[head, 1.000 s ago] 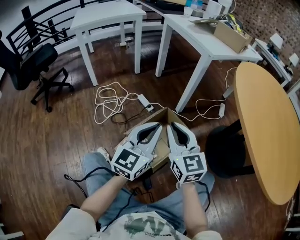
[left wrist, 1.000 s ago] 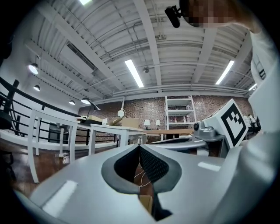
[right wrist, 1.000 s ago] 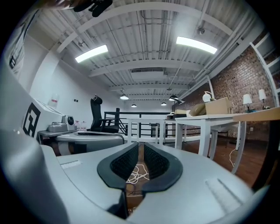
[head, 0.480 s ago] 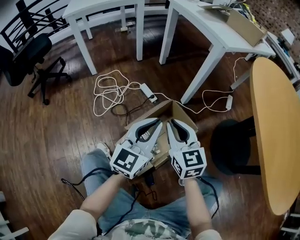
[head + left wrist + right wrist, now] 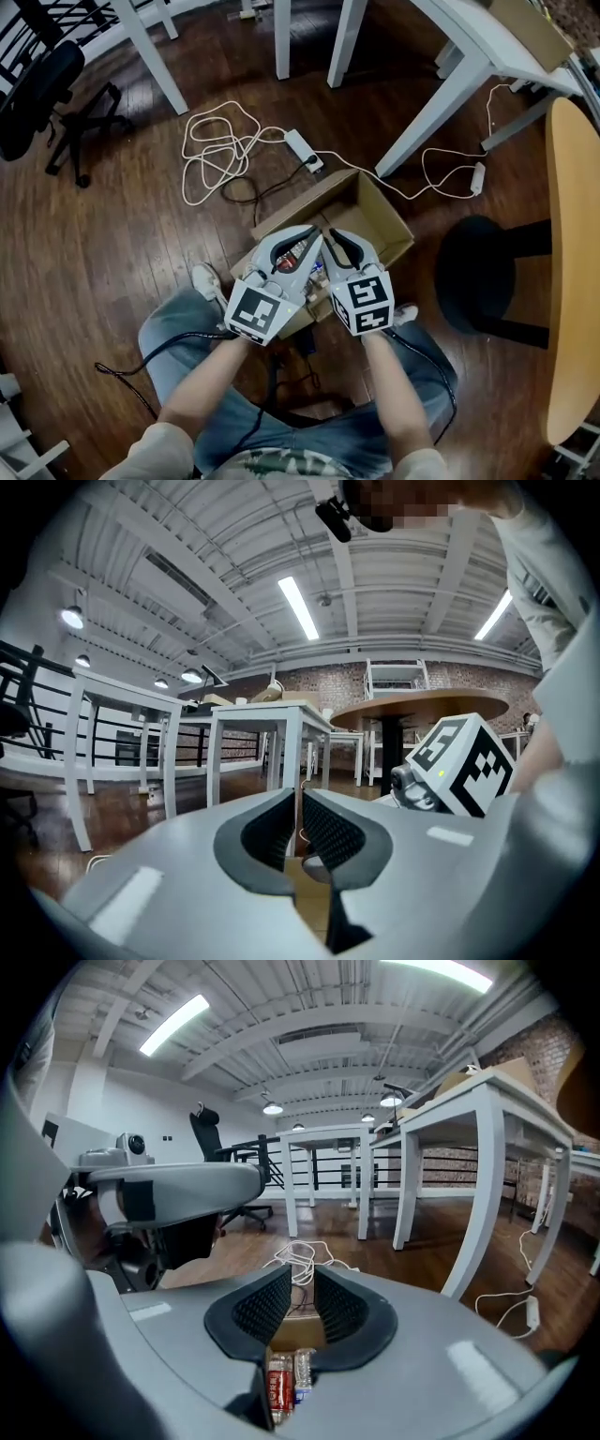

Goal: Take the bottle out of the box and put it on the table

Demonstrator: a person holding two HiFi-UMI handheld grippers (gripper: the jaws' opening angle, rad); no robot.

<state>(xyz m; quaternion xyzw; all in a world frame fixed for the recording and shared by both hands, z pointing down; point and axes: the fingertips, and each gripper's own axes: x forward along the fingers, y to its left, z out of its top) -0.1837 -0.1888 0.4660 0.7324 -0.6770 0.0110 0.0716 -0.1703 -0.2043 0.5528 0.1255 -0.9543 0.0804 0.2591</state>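
An open cardboard box (image 5: pixel 380 217) stands on the wood floor in front of my knees. Between the right gripper's jaws, low in its view, a red-labelled bottle (image 5: pixel 279 1387) and a clear bottle (image 5: pixel 302 1371) lie inside the box (image 5: pixel 298 1331). Both grippers hang side by side over the box's near half. My left gripper (image 5: pixel 313 236) is shut with nothing in it; its pads (image 5: pixel 330 829) almost meet. The jaws of my right gripper (image 5: pixel 330 238) are opening, with a narrow gap and nothing between the pads (image 5: pixel 261 1309). From the head, the grippers hide most of the box's contents.
A white cable coil (image 5: pixel 220 155) with a power strip (image 5: pixel 304 150) lies just beyond the box. White table legs (image 5: pixel 436 98) rise behind it. A black stool base (image 5: pixel 480 274) and a round wooden table (image 5: pixel 574 281) stand right. An office chair (image 5: pixel 37 89) stands far left.
Both grippers have sunk toward the box and now sit over its near half. The head view has tilted down, so the box shows more fully.
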